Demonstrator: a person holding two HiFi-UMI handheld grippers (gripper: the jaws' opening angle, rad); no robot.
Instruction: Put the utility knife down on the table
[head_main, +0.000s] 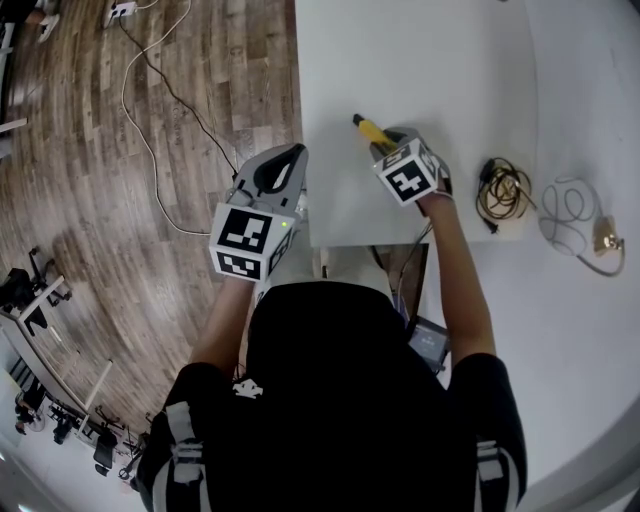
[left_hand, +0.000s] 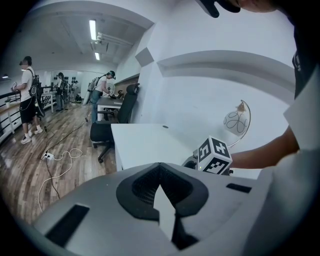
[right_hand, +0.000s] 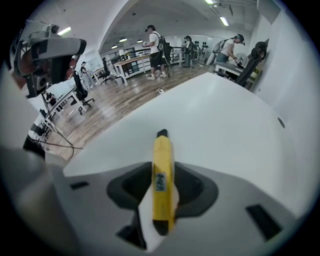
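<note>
A yellow utility knife (right_hand: 162, 175) with a black tip lies between the jaws of my right gripper (right_hand: 157, 200), pointing away across the white table (right_hand: 225, 115). A white gap shows beside the knife, so the pads do not press on it. From the head view the knife (head_main: 368, 128) sticks out past the right gripper (head_main: 388, 142), low over the table's (head_main: 420, 60) near part. My left gripper (head_main: 292, 152) hovers at the table's left edge, a narrow gap between its jaws (left_hand: 167, 210), nothing in it.
A coiled dark cable (head_main: 505, 190) and a white cable (head_main: 570, 210) lie right of the table's near corner. A white cord (head_main: 150, 100) runs over the wood floor at the left. A black office chair (left_hand: 112, 125) stands by the table's far side; several people stand far off.
</note>
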